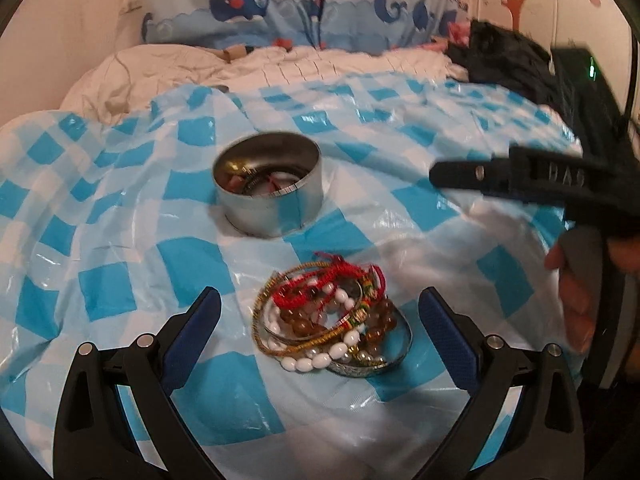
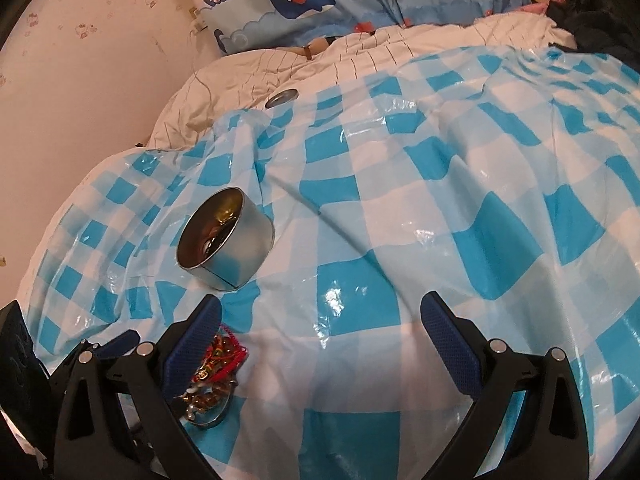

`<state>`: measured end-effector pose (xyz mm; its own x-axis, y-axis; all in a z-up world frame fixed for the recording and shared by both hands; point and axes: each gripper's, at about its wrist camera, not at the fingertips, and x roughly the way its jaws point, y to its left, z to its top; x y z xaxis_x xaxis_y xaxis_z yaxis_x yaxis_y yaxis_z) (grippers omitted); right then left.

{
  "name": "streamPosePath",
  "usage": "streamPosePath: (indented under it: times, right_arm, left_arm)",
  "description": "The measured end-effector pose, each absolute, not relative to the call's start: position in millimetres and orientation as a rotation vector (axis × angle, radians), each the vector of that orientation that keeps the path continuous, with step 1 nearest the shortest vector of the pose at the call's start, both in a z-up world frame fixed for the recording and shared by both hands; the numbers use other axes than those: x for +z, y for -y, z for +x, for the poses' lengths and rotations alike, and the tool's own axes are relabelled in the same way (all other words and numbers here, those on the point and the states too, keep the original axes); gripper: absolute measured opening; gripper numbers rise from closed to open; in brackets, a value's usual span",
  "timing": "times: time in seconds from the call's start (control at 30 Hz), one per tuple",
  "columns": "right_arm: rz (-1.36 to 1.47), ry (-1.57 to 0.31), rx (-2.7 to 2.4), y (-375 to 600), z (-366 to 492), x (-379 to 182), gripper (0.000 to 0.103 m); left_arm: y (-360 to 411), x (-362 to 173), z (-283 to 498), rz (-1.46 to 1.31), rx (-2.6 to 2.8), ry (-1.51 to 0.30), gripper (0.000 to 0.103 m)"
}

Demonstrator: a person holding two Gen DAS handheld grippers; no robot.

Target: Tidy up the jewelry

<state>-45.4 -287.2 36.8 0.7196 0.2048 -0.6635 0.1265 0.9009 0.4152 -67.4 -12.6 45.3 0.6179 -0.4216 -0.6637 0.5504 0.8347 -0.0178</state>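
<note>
A pile of bracelets (image 1: 332, 320), with red cord, white beads, amber beads and metal bangles, lies on the blue checked plastic sheet (image 1: 120, 240). My left gripper (image 1: 320, 312) is open, its jaws wide on either side of the pile and empty. A round metal tin (image 1: 268, 190) stands open behind the pile with some jewelry inside. My right gripper (image 2: 320, 316) is open and empty over bare sheet. In the right wrist view the tin (image 2: 226, 240) is at left and the pile (image 2: 212, 380) shows beside the left finger. The right gripper also shows in the left wrist view (image 1: 520, 180).
The sheet covers a rumpled white quilt (image 1: 160, 68) on a bed. A whale-print pillow (image 2: 320, 0) lies at the head. Dark clothing (image 1: 504, 56) is at the far right. A small round lid (image 2: 282, 98) lies on the quilt. A pink wall (image 2: 80, 80) is at left.
</note>
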Motion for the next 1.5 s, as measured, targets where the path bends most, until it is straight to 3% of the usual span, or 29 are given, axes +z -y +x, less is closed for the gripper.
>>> streamPosePath:
  times: [0.1, 0.27, 0.5, 0.53, 0.8, 0.83, 0.9, 0.93, 0.97, 1.1, 1.13, 1.17, 1.23, 1.33, 1.5]
  right_arm:
    - [0.472, -0.788, 0.055, 287.3, -43.4, 33.7, 0.096]
    - [0.477, -0.799, 0.061, 285.8, -41.7, 31.2, 0.096]
    - [0.482, -0.810, 0.071, 283.4, -40.0, 28.1, 0.095]
    - [0.480, -0.811, 0.073, 282.8, -39.9, 28.2, 0.095]
    - [0.478, -0.818, 0.080, 280.2, -40.1, 26.5, 0.095]
    - [0.479, -0.819, 0.082, 280.1, -40.2, 26.2, 0.095]
    - [0.482, -0.822, 0.085, 280.1, -39.8, 25.8, 0.095]
    - [0.485, -0.824, 0.087, 279.8, -39.6, 25.3, 0.095]
    - [0.489, -0.826, 0.090, 279.8, -39.2, 24.6, 0.096]
    - [0.499, -0.836, 0.100, 278.3, -38.7, 21.6, 0.096]
    - [0.501, -0.838, 0.101, 277.9, -38.5, 21.7, 0.096]
    - [0.503, -0.841, 0.104, 277.5, -38.5, 20.7, 0.096]
    - [0.504, -0.843, 0.105, 277.0, -37.9, 20.1, 0.095]
    - [0.504, -0.843, 0.107, 276.8, -37.6, 20.0, 0.096]
    - [0.502, -0.846, 0.110, 275.9, -37.7, 19.9, 0.096]
  left_arm:
    - [11.7, 48.3, -67.4, 0.172, -0.571, -0.707, 0.090]
    - [18.7, 36.1, -55.1, 0.186, -0.593, -0.810, 0.046]
    - [31.7, 43.9, -46.1, 0.195, -0.636, -0.810, 0.011]
    - [33.7, 44.7, -42.3, 0.196, -0.627, -0.806, 0.001]
    - [35.7, 54.4, -31.7, 0.225, -0.696, -0.815, 0.001]
    - [38.3, 54.4, -36.0, 0.271, -0.695, -0.797, 0.005]
    - [41.3, 51.8, -39.5, 0.319, -0.688, -0.784, 0.030]
    - [43.2, 50.2, -41.3, 0.339, -0.670, -0.765, 0.051]
    - [44.5, 49.8, -42.6, 0.347, -0.662, -0.748, 0.054]
    - [50.6, 49.1, -41.2, 0.332, -0.693, -0.745, 0.054]
    - [51.9, 46.6, -38.1, 0.324, -0.690, -0.762, 0.046]
    - [53.7, 43.3, -34.8, 0.325, -0.683, -0.784, 0.027]
    - [57.0, 37.4, -32.1, 0.336, -0.688, -0.814, 0.013]
    - [60.0, 40.5, -35.8, 0.346, -0.693, -0.804, 0.007]
    - [40.2, 60.2, -29.0, 0.189, -0.722, -0.781, 0.007]
